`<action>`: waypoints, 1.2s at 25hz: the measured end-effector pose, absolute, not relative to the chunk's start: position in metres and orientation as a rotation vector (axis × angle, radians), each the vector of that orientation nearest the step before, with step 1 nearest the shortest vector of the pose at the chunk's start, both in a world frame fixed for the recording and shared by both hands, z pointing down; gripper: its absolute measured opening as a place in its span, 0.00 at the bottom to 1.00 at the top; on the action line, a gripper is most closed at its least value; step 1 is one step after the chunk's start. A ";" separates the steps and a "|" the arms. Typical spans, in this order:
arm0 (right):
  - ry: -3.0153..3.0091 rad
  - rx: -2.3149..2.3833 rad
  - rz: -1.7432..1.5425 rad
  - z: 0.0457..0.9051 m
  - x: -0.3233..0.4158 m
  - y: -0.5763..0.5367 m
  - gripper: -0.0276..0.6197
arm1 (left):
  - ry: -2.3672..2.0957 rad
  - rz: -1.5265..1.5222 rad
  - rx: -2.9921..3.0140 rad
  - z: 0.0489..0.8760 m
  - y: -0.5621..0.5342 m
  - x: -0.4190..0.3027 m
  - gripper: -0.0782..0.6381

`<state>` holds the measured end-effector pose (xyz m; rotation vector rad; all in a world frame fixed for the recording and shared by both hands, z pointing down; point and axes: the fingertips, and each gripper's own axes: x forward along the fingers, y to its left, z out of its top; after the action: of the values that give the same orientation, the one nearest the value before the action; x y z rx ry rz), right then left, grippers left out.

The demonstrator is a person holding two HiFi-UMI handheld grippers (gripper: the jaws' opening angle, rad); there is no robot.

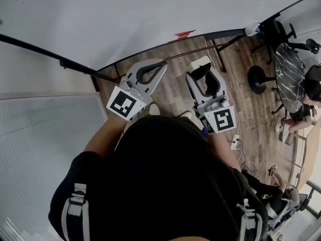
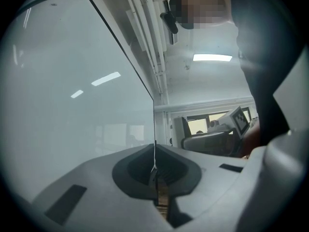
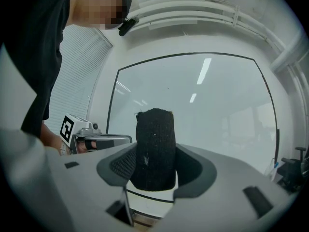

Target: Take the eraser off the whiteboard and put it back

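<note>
The whiteboard stands right in front of me and fills the right gripper view. My right gripper is shut on the eraser, holding it level just short of the board. Seen along that gripper's jaws, the eraser is an upright block with black felt facing the camera, pinched between the two pads. My left gripper hovers beside it on the left, shut with nothing in it; its jaws meet at a thin seam near the board's edge.
A red item lies at the board's lower edge. The board's stand legs spread over the wooden floor. At the right are a dark round table, office chairs and a seated person. A power strip lies on the floor; blinds at left.
</note>
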<state>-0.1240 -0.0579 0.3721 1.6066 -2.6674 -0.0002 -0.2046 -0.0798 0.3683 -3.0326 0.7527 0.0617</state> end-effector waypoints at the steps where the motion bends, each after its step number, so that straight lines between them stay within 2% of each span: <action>1: -2.673 1.602 0.006 0.371 -0.121 -0.057 0.39 | 0.751 0.058 -3.035 0.368 -0.078 -0.201 0.12; 30: -2.757 1.531 -0.016 0.359 -0.020 -0.033 0.39 | 0.792 0.038 -3.008 0.358 -0.048 -0.094 0.12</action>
<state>-0.0198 -0.0327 0.3591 1.5310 -2.7571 -0.0158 -0.0940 -0.0476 0.3576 -3.0084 0.7923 0.0384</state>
